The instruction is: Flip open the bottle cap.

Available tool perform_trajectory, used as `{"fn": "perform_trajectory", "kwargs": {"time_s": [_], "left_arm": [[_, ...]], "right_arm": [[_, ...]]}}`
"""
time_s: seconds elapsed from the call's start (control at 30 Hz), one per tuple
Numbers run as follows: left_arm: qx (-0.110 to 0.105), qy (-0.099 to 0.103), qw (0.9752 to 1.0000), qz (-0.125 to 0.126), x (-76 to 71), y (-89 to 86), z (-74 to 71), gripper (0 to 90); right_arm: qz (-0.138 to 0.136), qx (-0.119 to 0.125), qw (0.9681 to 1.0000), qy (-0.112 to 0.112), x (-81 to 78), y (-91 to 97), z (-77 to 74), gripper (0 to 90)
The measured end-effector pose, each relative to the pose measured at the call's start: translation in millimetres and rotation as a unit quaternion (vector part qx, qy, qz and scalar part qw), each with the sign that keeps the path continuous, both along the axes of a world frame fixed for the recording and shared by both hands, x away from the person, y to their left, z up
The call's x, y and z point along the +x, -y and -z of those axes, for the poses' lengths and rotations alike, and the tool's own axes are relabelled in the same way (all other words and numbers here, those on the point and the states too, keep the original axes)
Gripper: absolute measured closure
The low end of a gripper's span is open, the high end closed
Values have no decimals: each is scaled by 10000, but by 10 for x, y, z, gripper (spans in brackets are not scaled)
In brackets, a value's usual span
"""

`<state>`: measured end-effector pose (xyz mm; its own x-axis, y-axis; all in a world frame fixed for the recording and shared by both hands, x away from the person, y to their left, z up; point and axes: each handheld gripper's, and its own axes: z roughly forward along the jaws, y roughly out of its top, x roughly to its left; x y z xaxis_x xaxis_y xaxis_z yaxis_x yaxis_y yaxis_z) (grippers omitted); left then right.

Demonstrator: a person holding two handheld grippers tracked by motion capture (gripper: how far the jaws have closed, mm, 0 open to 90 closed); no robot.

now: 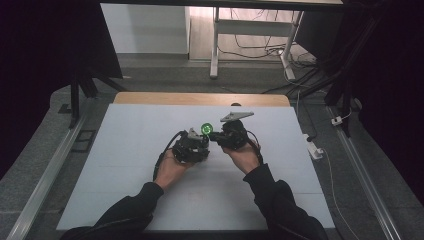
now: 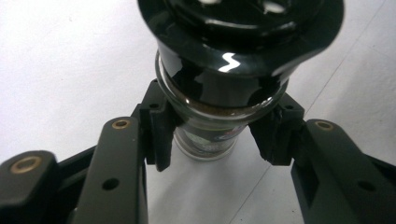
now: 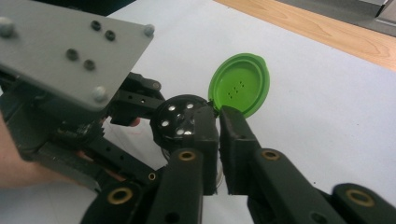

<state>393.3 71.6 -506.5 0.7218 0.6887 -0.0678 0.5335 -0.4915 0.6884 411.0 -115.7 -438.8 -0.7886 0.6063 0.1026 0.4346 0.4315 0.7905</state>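
A small glass jar (image 2: 205,140) with brown contents carries a glossy black shaker cap (image 2: 233,42). My left gripper (image 2: 212,140) is shut on the jar's neck just under the cap, one pad on each side. In the right gripper view the cap (image 3: 177,122) shows its holes, and its green flip lid (image 3: 239,84) stands open. My right gripper (image 3: 218,116) has its jaws nearly together, tips at the lid's hinge; whether they pinch it I cannot tell. In the high view both grippers, left (image 1: 197,142) and right (image 1: 216,135), meet mid-table under the green lid (image 1: 204,128).
The work surface is a white board (image 1: 150,175) on a table with a wooden far edge (image 1: 200,98). The left gripper's grey plate (image 3: 70,51) is close by in the right gripper view. Beyond the table, desk legs (image 1: 214,45) and cables lie on the floor.
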Motion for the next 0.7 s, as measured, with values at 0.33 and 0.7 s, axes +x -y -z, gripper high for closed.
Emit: {"fn": "perform_trajectory", "kwargs": {"time_s": [0.33,0.7], "left_arm": [[-253,-30,9997,47,-77,-155,-136,335],[-499,-385,9979,118,-170,-373,-227,222]], "right_arm": [[-88,-81,9999,-21,-110,60,-65,684],[-168,-155,9997,-102,-208,113,-16,448]]}}
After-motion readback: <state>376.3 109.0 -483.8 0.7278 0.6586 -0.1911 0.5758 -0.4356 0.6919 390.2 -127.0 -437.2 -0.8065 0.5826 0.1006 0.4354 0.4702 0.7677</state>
